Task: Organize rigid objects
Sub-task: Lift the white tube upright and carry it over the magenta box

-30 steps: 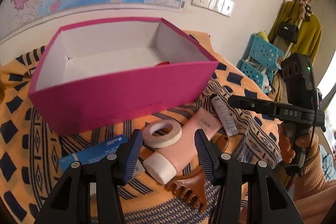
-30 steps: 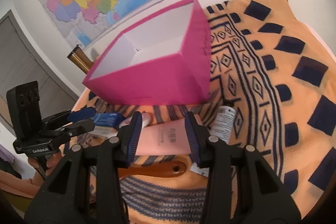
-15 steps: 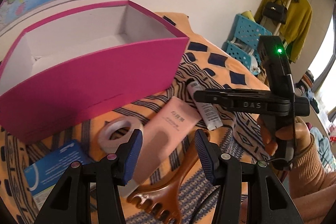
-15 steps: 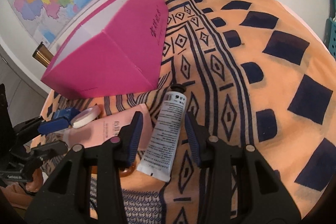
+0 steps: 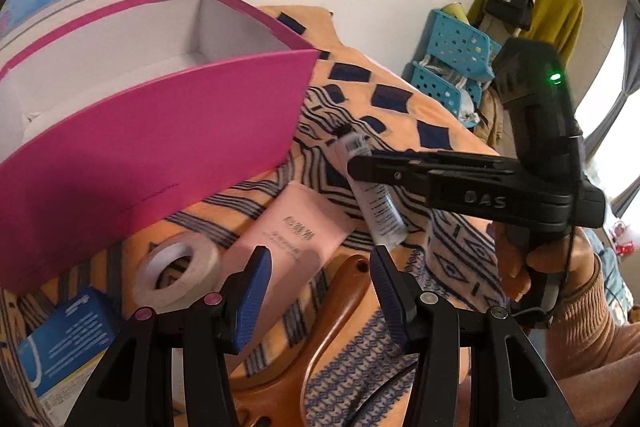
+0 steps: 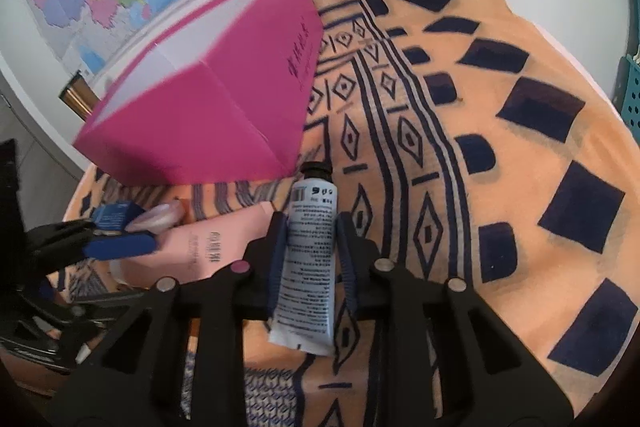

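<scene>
Patterned blanket [image 6: 500, 155]: white tube [image 6: 310, 259] between right gripper [image 6: 313, 259] fingers, narrow gap.

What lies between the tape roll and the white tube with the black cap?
The pink tube lies flat on the blanket between the tape roll and the white tube; this shows best in the left wrist view.

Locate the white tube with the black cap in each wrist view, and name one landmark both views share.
Left wrist view: the white tube lies right of centre, partly hidden behind the right tongs.
Right wrist view: it sits at centre, between the right tongs' fingers.
Shared landmark: the pink box.
</scene>
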{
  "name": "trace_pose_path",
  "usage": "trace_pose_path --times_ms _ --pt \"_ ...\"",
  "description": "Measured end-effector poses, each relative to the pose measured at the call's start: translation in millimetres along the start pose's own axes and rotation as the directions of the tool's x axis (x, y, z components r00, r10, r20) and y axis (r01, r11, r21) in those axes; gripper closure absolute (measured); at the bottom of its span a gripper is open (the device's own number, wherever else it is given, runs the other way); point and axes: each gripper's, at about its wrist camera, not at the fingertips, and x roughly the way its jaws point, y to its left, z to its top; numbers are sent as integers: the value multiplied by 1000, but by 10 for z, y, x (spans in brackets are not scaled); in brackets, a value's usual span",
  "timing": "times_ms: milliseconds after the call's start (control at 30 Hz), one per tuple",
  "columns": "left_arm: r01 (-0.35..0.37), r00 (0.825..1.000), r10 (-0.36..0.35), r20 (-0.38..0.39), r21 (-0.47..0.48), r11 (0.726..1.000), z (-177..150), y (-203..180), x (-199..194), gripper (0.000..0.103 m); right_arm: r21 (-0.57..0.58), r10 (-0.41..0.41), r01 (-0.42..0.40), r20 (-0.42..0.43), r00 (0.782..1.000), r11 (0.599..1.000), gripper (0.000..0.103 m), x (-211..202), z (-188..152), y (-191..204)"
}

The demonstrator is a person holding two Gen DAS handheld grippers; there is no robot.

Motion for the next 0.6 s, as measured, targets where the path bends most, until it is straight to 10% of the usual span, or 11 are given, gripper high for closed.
trace_pose_path --times_ms 600 --pt "-15 997 18 70 -38 999 202 204 -226 51 -51 248 -242 179 952 969 76 -563 391 541"
